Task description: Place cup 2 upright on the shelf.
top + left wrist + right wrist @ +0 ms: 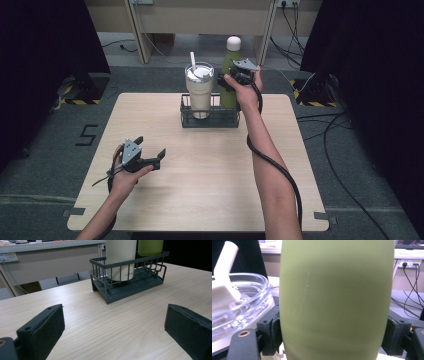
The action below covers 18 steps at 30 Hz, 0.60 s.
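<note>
Pale wooden tabletop: right hand-held gripper clamps the green bottle standing in the wire rack, likely awaiting a straight lift, while left hand-held gripper waits wide open, empty.

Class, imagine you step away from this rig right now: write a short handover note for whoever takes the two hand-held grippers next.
Right hand-held gripper: jaws closed on the body of the green bottle, which stands upright in the dark wire rack at the far side of the table.
Left hand-held gripper: open, holding nothing, over the near left of the table.
Tumbler with lid and straw stands in the rack, left of the bottle.
Done: bottle gripped.
Left: probably either lift it out of the rack or release it there; whether its base is seated cannot be told. Mind the tumbler close beside it.
</note>
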{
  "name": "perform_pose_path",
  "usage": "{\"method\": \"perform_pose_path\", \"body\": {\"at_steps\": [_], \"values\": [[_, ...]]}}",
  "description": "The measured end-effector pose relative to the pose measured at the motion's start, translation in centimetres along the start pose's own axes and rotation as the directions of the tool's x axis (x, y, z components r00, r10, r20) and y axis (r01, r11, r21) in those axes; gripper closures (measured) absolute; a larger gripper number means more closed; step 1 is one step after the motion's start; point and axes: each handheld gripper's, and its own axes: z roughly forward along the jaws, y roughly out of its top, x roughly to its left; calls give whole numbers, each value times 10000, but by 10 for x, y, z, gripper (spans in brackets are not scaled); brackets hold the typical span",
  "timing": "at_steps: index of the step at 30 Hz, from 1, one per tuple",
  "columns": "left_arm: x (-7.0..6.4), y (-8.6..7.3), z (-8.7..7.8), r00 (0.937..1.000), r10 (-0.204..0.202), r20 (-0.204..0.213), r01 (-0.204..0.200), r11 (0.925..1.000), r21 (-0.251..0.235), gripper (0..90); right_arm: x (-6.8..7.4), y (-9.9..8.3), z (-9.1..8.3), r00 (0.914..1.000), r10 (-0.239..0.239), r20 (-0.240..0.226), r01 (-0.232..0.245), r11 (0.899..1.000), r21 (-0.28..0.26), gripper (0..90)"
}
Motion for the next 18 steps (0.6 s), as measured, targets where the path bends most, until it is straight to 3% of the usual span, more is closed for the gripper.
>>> {"method": "perform_pose_path", "body": {"at_steps": [18], "values": [[0,-1,0,10000,3,22,-4,10000,25,22,0,-26,18,9998,17,175,-29,9975,709,212]]}}
